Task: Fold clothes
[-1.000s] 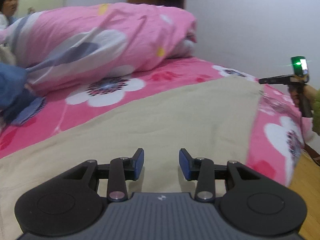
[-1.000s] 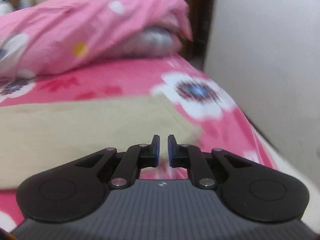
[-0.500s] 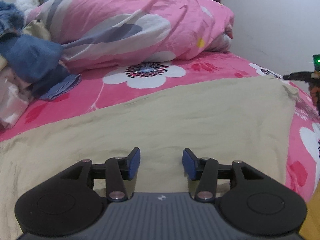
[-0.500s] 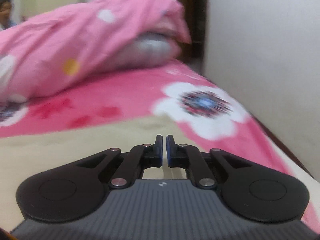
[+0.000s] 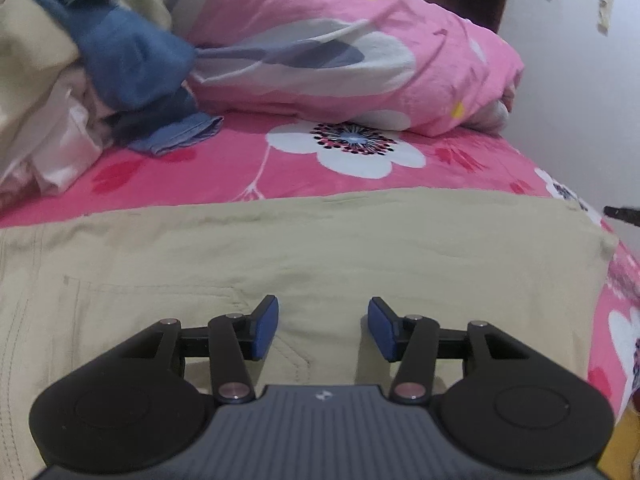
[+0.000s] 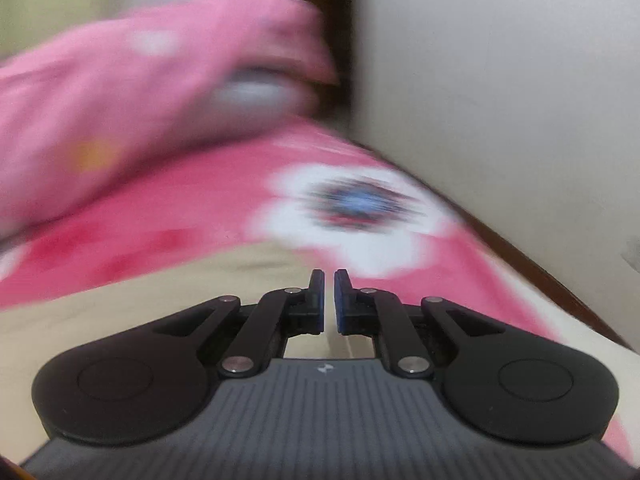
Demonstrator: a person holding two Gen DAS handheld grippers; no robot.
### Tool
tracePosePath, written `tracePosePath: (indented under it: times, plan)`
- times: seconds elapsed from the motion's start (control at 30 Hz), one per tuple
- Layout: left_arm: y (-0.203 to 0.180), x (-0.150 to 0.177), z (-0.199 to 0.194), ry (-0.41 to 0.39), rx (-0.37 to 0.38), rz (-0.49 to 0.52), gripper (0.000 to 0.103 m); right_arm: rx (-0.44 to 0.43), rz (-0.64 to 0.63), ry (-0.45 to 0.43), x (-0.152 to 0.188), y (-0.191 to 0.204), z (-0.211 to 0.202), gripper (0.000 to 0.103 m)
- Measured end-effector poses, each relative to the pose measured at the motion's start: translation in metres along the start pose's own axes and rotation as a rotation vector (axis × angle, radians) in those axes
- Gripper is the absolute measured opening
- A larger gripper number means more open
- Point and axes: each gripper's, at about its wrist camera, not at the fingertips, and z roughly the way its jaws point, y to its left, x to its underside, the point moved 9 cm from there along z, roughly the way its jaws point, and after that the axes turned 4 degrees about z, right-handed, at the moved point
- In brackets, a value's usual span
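Observation:
Beige trousers point(image 5: 320, 240) lie spread flat across the pink flowered bed sheet point(image 5: 224, 168), a stitched pocket showing near me. My left gripper point(image 5: 322, 312) hovers low over them, open, with nothing between its blue pads point(image 5: 264, 332). The trousers' right corner point(image 5: 608, 240) is slightly bunched, and the dark tip of my right gripper point(image 5: 622, 215) shows just beyond it. In the blurred right wrist view, my right gripper point(image 6: 329, 280) is shut above the trousers' edge point(image 6: 120, 320); I see no cloth between its pads.
A rolled pink quilt point(image 5: 320, 60) lies across the far side of the bed. A pile of blue and cream clothes point(image 5: 100, 60) sits at the far left. A white wall point(image 6: 500, 80) runs close along the bed's right edge.
The left view has swung leftward, bringing the clothes pile into view and pushing the right gripper to the frame's edge. The left jaws have widened a little. The right gripper stays shut.

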Motion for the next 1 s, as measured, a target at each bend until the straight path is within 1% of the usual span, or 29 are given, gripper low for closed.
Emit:
tracePosePath:
  times: [0.03,0.1,0.13,0.17,0.2,0.27,0.33,0.4,0.47,0.5,0.53,0.57,0.6,0.67,0.73,0.8,0.87,0.93,0.97,1.0]
  plan:
    - [0.001,0.000,0.000,0.000,-0.002,-0.001,0.051,-0.107,-0.076,-0.002,0.008,0.035,-0.012,0.006]
    - [0.000,0.000,0.000,0.002,-0.011,0.010,0.051,-0.264,-0.237,0.019,0.034,0.087,-0.034,0.006]
    - [-0.001,0.000,0.000,0.003,-0.015,0.016,0.051,-0.340,-0.319,0.030,0.048,0.112,-0.045,0.008]
    - [-0.001,0.000,0.000,0.003,-0.019,0.022,0.051,-0.351,-0.374,0.076,0.065,0.117,-0.048,0.010]
    - [-0.001,0.000,0.000,0.003,-0.018,0.023,0.051,-0.345,-0.423,0.132,0.082,0.116,-0.048,0.011]
    - [0.000,0.000,0.000,0.003,-0.006,0.015,0.051,-0.279,-0.420,0.129,0.097,0.082,-0.055,0.017]
    - [0.001,0.000,-0.001,0.005,0.004,0.016,0.051,-0.181,-0.265,0.171,0.091,0.032,-0.061,0.020]
    - [0.002,0.000,0.000,0.008,0.012,0.024,0.052,-0.059,-0.199,0.163,0.080,-0.004,-0.071,0.022]
    - [0.001,0.000,0.000,0.012,0.014,0.033,0.053,-0.055,-0.135,0.113,0.064,-0.010,-0.080,0.023]
    - [0.000,-0.001,0.000,0.014,0.013,0.036,0.055,-0.087,-0.103,0.082,0.057,-0.003,-0.085,0.023]
    - [-0.001,-0.001,-0.001,0.016,0.012,0.039,0.057,-0.134,-0.092,0.053,0.052,0.013,-0.088,0.023]
    - [-0.002,-0.001,-0.001,0.020,0.006,0.039,0.058,-0.182,-0.098,0.029,0.049,0.034,-0.092,0.023]
    - [-0.003,-0.002,-0.001,0.025,-0.007,0.044,0.062,-0.239,-0.111,0.014,0.047,0.059,-0.091,0.023]
    - [-0.005,-0.001,-0.002,0.036,-0.041,0.069,0.066,-0.367,-0.143,0.008,0.054,0.114,-0.096,0.023]
    - [-0.006,0.000,-0.001,0.049,-0.073,0.097,0.067,-0.449,-0.171,0.030,0.068,0.161,-0.100,0.025]
    - [-0.007,0.001,0.000,0.055,-0.093,0.116,0.068,-0.527,-0.198,0.054,0.083,0.206,-0.103,0.030]
    - [-0.007,0.002,0.000,0.059,-0.101,0.120,0.071,-0.528,-0.237,0.072,0.109,0.221,-0.113,0.043]
    - [-0.006,0.001,0.000,0.062,-0.103,0.115,0.073,-0.520,-0.278,0.089,0.135,0.232,-0.124,0.044]
    - [-0.006,0.001,-0.001,0.061,-0.101,0.109,0.074,-0.503,-0.288,0.074,0.141,0.232,-0.132,0.044]
    - [-0.005,0.001,-0.002,0.058,-0.096,0.103,0.075,-0.486,-0.271,0.085,0.142,0.227,-0.140,0.044]
